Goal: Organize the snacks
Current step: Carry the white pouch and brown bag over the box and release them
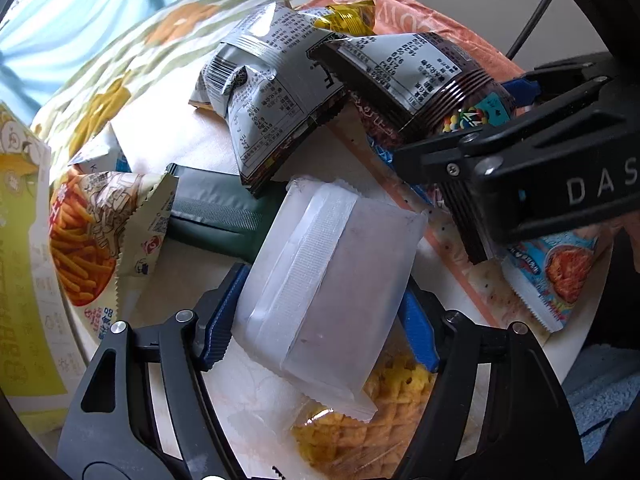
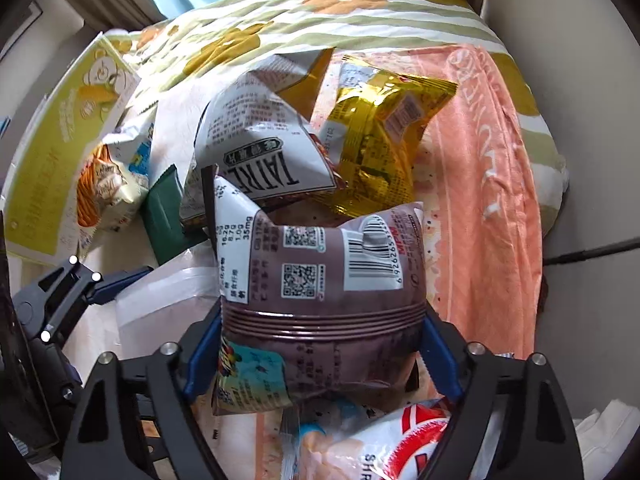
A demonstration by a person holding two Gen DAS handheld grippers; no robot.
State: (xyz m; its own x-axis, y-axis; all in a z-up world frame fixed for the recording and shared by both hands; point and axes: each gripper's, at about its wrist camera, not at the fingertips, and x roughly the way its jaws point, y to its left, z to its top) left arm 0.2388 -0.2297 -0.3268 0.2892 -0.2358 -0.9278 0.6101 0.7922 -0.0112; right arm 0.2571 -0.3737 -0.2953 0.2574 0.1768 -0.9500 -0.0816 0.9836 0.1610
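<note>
Lying among a heap of snacks on the pale round table (image 1: 192, 140), a frosted white plastic pouch (image 1: 332, 280) is clamped across its width by the left gripper (image 1: 320, 320). A brown foil candy packet (image 2: 320, 312) is pinched likewise by the right gripper (image 2: 320, 356). Both are judged light, soft, crushable and slippery; mid-body holds suit best.
</note>
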